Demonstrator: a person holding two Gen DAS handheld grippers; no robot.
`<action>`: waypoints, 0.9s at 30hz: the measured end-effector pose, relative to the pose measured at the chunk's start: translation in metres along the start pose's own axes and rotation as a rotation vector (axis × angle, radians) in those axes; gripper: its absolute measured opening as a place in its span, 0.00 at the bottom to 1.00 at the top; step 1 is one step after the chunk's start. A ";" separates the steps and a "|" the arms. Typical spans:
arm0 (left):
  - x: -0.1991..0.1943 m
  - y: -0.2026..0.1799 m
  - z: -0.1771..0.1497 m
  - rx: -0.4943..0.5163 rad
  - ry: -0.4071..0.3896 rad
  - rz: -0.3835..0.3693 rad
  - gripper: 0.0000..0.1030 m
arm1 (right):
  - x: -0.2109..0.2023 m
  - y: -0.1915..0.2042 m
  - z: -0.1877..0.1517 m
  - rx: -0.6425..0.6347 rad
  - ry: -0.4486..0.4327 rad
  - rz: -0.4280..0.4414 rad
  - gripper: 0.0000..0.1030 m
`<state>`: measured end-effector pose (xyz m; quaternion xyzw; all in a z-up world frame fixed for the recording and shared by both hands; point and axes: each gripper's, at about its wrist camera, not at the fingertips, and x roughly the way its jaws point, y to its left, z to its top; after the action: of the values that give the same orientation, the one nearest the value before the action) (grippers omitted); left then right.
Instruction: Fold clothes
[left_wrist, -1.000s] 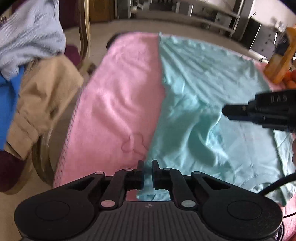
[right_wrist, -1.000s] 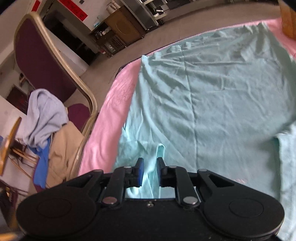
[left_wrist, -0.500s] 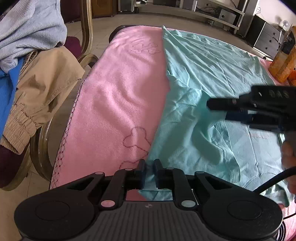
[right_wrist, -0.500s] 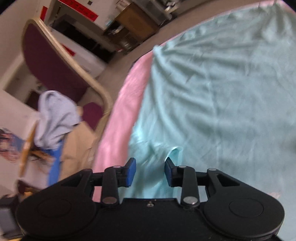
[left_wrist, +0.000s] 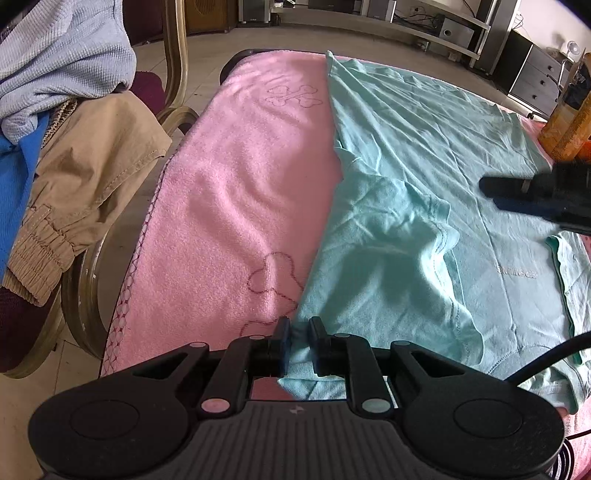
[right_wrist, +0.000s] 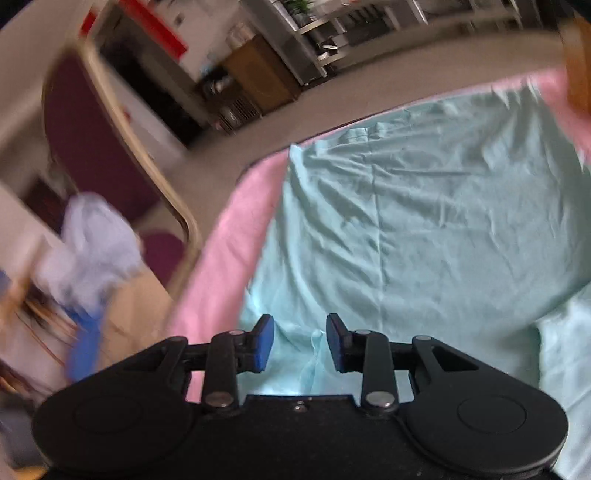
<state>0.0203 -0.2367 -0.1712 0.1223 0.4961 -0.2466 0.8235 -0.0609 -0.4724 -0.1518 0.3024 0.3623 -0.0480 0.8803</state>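
A teal T-shirt (left_wrist: 406, 155) lies spread on a pink towel (left_wrist: 251, 177), with its left sleeve (left_wrist: 388, 243) folded in over the body. My left gripper (left_wrist: 297, 343) sits at the shirt's near left edge. Its jaws stand slightly apart with the hem between them, not visibly pinched. My right gripper (left_wrist: 487, 190) hovers over the shirt at the right. In its own blurred view the right gripper (right_wrist: 299, 343) has its jaws closing. A small ridge of the T-shirt (right_wrist: 424, 221) lies below the gap, untouched by the pads.
A chair (left_wrist: 173, 55) stands left of the table, piled with a grey-blue knit (left_wrist: 62, 62), tan trousers (left_wrist: 92, 173) and a blue garment (left_wrist: 14, 192). An orange bottle (left_wrist: 565, 118) stands at the far right edge. The pink towel (right_wrist: 221, 266) reaches the table's left edge.
The right gripper let go of the sleeve fold, widened its jaws and drew back to the right and up. The left jaws parted a little. The sleeve now lies on the shirt body.
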 end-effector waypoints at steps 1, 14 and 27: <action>0.000 0.000 0.000 0.000 -0.001 0.001 0.15 | 0.004 0.012 -0.006 -0.055 0.026 0.019 0.19; 0.001 0.002 -0.004 -0.013 -0.004 0.017 0.21 | 0.043 0.057 -0.048 -0.382 0.231 -0.082 0.05; 0.001 0.004 -0.002 -0.038 0.006 0.010 0.21 | 0.031 0.050 -0.025 -0.213 0.188 0.073 0.12</action>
<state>0.0210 -0.2328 -0.1731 0.1097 0.5025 -0.2327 0.8254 -0.0384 -0.4133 -0.1612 0.2232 0.4351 0.0515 0.8708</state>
